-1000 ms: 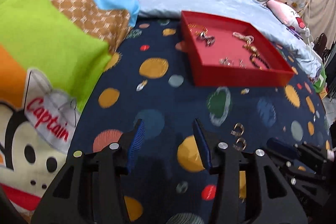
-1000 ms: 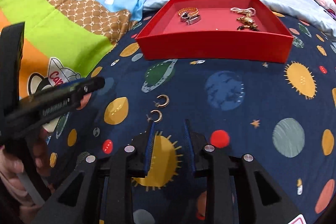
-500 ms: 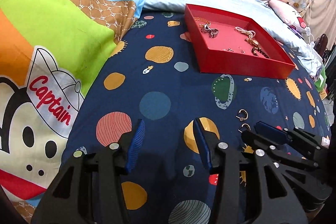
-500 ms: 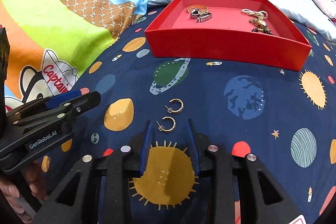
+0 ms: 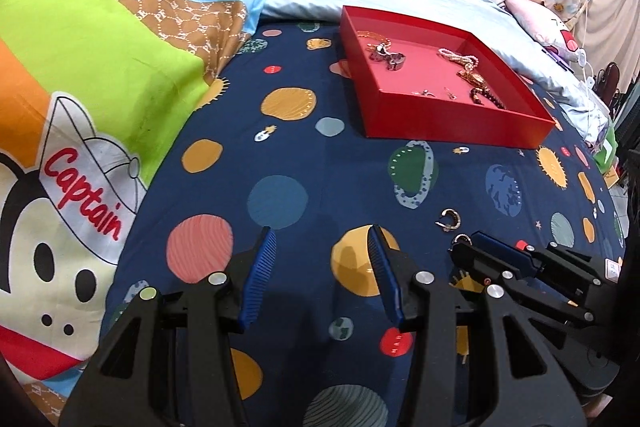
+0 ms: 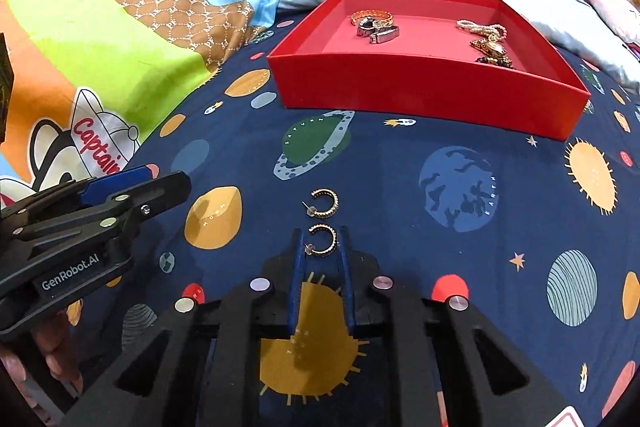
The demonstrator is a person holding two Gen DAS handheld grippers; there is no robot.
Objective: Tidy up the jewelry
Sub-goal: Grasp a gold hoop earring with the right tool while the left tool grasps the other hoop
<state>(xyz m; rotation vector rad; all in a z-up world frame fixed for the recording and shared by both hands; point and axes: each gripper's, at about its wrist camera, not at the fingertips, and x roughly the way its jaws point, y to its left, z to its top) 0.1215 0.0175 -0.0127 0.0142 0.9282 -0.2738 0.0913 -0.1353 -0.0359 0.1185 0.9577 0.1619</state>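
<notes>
Right gripper (image 6: 320, 241) jaws just narrowed around near gold hoop earring (image 6: 322, 241) (contact unclear); left gripper (image 5: 322, 239) jaws half-open, empty

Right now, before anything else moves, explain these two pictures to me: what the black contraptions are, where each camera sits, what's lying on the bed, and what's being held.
There is no robot. A person holds two black hand tools, each with blue-padded jaws and a camera looking along them.

One picture comes from the left gripper: its jaws stand apart over the planet-print sheet, holding nothing.

The other comes from the right gripper. Its jaws have just been closing around the near gold hoop earring; whether the pads press it yet is unclear. A second earring lies just beyond.

Farther back, a red tray holds other jewelry.
</notes>
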